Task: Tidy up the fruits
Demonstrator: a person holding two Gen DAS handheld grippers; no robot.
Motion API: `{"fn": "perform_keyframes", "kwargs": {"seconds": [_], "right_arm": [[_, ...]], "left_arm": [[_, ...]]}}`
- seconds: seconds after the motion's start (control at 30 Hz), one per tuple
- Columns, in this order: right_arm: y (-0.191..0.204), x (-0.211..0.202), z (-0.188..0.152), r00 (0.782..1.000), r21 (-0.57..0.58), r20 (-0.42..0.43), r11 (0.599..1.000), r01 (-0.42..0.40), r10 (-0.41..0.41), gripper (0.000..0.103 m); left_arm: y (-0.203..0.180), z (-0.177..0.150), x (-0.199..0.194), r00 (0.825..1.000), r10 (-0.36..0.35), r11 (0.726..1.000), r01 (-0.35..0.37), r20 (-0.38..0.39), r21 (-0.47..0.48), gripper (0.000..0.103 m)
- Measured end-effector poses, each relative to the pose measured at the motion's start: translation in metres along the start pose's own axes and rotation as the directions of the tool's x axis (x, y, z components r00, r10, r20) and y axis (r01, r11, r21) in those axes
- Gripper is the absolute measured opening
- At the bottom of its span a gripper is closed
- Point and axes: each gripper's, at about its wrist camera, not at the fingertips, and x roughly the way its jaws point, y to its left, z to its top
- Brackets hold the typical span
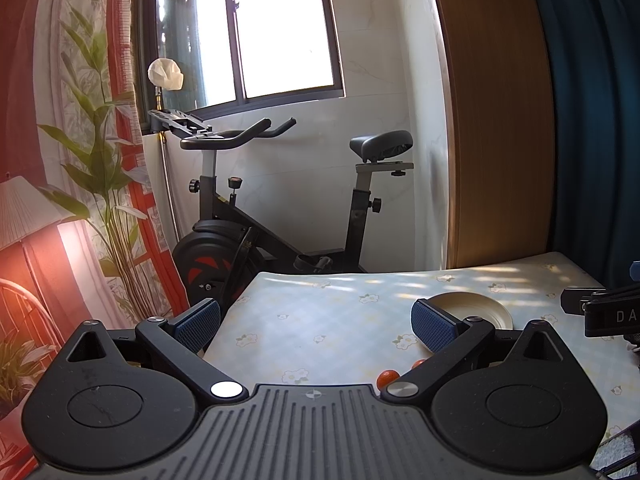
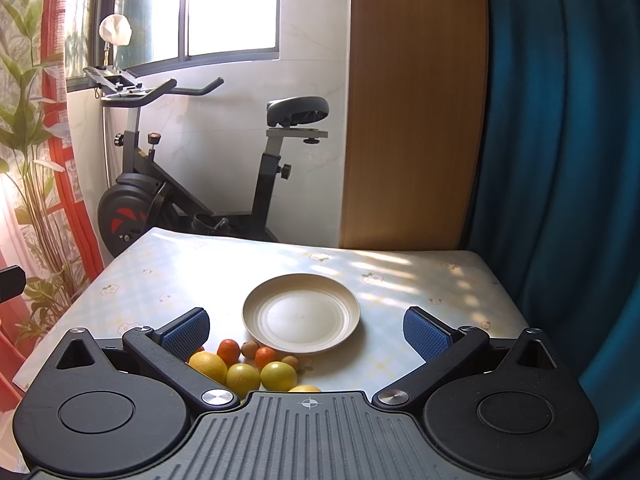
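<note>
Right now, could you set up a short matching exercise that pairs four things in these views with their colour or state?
Things:
1. plate
2. lemons
3. tangerines
4. right gripper

Colour or state:
A. orange, lying between the lemons and the plate
B. open, holding nothing
C. cream, nothing on it
D. yellow, clustered at the near edge of the table

Pairs: 1-C, 2-D, 3-A, 4-B
</note>
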Motion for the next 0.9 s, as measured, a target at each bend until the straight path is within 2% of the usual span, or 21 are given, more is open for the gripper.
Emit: {"fn": "perform_keyframes", "kwargs": {"seconds": [0.73,0.9], "right_arm": [[-0.001,0.002,0.001,1.000,0.003,0.002,1.000,-0.007,0.007,0.103],[-0.005,0.009,0.005,0.998,-0.017,0.047,0.999,-0.030,0.031,0.103]], "left_arm": [[0.006,0.003,0.003,1.000,0.001,1.000,-0.001,-0.009,-0.006,0.103],[0.011,0.008,0.014,1.000,0.017,1.000,-0.017,0.013,0.001,0.103]]}}
